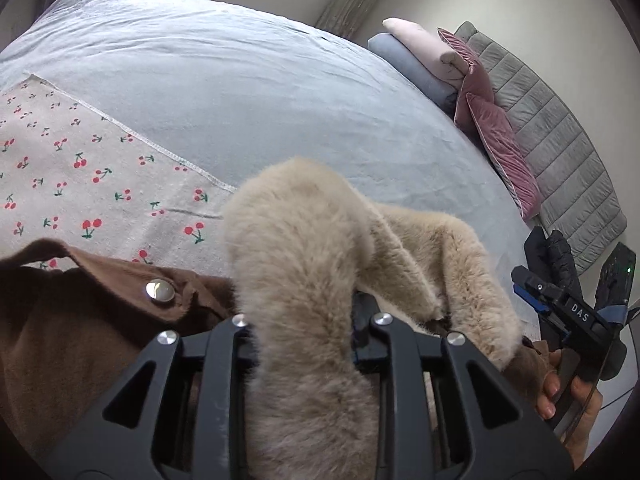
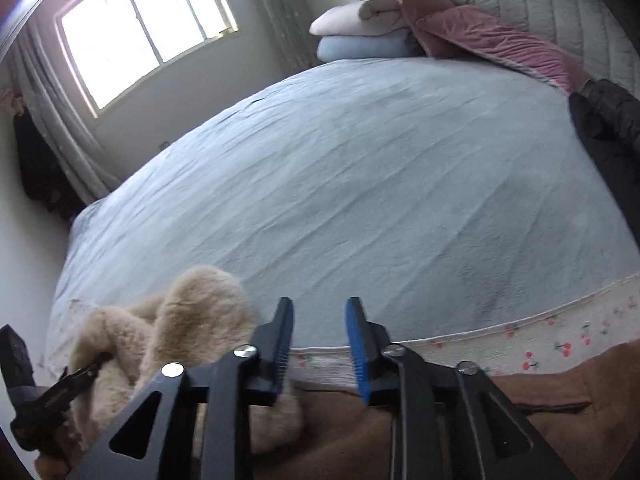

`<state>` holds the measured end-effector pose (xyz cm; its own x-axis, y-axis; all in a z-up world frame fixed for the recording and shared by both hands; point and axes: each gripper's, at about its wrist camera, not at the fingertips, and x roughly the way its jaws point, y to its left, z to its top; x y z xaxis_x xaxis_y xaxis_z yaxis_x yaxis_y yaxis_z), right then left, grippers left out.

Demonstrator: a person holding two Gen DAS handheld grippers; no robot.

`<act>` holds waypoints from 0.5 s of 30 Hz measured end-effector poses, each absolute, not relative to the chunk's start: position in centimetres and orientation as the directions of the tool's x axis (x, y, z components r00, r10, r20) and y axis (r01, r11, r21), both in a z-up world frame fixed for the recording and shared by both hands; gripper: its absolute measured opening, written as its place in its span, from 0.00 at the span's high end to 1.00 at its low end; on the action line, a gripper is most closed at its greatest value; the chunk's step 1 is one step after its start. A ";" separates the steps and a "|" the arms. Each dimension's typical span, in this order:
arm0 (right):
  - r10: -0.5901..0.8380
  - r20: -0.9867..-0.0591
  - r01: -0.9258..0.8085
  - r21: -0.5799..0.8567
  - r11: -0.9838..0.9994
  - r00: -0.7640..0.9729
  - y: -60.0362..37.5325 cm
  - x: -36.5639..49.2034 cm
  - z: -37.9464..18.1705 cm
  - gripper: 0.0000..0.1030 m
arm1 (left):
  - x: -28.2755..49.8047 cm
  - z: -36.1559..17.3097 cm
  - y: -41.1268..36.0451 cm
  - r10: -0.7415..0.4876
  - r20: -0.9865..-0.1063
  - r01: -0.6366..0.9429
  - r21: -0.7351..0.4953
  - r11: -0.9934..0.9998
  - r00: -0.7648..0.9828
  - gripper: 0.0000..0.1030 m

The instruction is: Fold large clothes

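Gripping a thick roll of beige fur trim (image 1: 304,280), the left gripper (image 1: 308,332) has its black jaws pressed into the pile on both sides, clamped tight on it. That fur belongs to the brown coat (image 1: 80,340), soft suede-like cloth with a shiny metal snap (image 1: 160,290), lying crumpled at the near edge of the bed. Under it, a pale cloth (image 1: 80,184) printed with red cherries, its stitched hem running diagonally. Beyond, the light blue bedspread (image 1: 240,88), faintly wrinkled, wide and open all the way to the far edge. Over on the right, a blue pillow (image 1: 404,64) with a pink pillow (image 1: 424,44) stacked on top, ribbed mauve cushions (image 1: 500,140), and a quilted grey headboard (image 1: 560,140).

From the right wrist view, the right gripper (image 2: 320,344) hovers with its blue-ribbed pads (image 2: 354,344) standing apart, nothing between them, just above the coat's brown cloth beside the fur. Something black and puffy (image 2: 608,128) sits at the bed's right edge.
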<state>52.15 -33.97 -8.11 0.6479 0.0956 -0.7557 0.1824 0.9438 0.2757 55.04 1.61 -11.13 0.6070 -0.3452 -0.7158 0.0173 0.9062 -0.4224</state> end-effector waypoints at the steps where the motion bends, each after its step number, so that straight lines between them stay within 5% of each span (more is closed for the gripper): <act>1: 0.112 -0.753 0.135 0.259 0.956 0.649 -32.3 52.8 -8.0 0.33 | 55.0 -11.3 1.5 -0.333 -0.726 0.013 -0.408 0.913 0.602 0.73; 5: 0.148 -0.789 -0.042 0.153 0.987 0.596 -26.0 55.3 -9.1 0.23 | 54.9 -11.3 1.3 -0.334 -0.737 0.005 -0.410 0.912 0.587 0.73; 7: 0.014 -0.820 -0.023 0.001 1.000 0.572 -24.4 56.9 -10.8 0.23 | 54.7 -10.7 1.1 -0.341 -0.734 0.017 -0.410 0.912 0.588 0.76; 9: -0.065 -0.834 0.020 -0.064 0.998 0.547 -25.6 57.4 -12.3 0.43 | 54.4 -9.9 1.0 -0.340 -0.723 0.042 -0.396 0.917 0.602 0.78; 10: -0.028 -0.860 0.046 -0.005 0.999 0.509 -26.7 57.6 -13.4 0.71 | 54.2 -9.4 0.6 -0.345 -0.714 0.056 -0.395 0.917 0.609 0.79; 15: 0.203 -0.763 0.209 0.405 0.890 0.614 -34.3 53.0 -12.8 0.85 | 53.1 -6.9 0.3 -0.386 -0.655 0.125 -0.409 0.904 0.650 0.80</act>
